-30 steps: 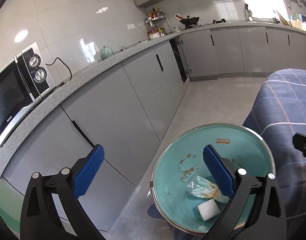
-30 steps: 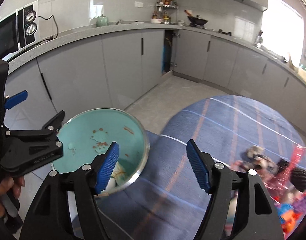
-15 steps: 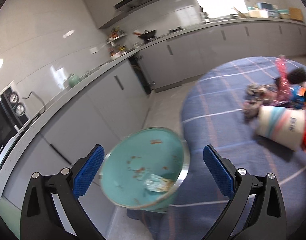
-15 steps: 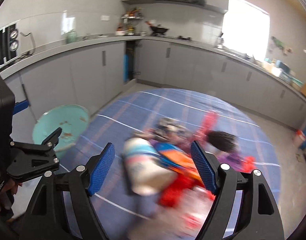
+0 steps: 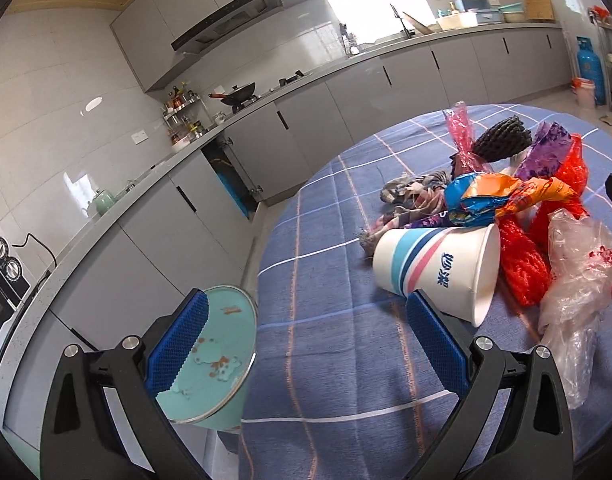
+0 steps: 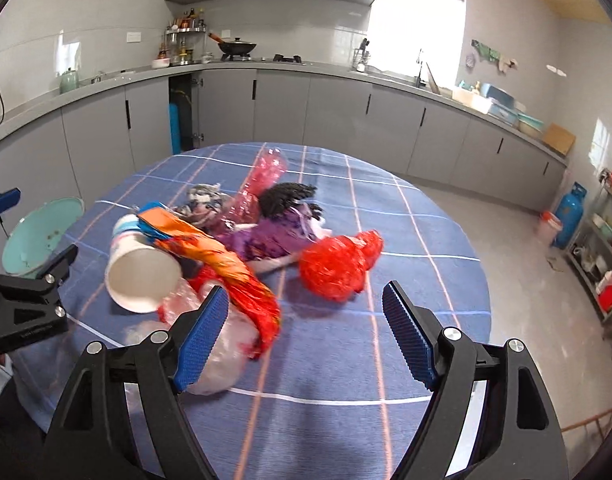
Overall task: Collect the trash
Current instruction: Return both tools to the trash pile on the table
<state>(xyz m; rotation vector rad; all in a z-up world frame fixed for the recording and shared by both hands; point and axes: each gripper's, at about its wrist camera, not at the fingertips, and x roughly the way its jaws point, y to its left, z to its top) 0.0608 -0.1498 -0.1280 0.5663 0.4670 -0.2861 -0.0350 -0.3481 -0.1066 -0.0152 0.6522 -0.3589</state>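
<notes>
both views have swung off the teal round bin (image 5: 222,364) beside the bench and onto the heap of trash on the blue checked cloth of the round bench (image 6: 406,216), so a drop looks finished and another pick is due. the left hand-held gripper (image 5: 306,346) is wide open and empty, with the white striped paper cup (image 5: 438,268) lying on its side just ahead. the right hand-held gripper (image 6: 304,336), its jaws having just opened wider, holds nothing above the orange-blue foil wrapper (image 6: 226,272) and the clear plastic bag (image 6: 222,356), which seems to lie just under its left pad.
</notes>
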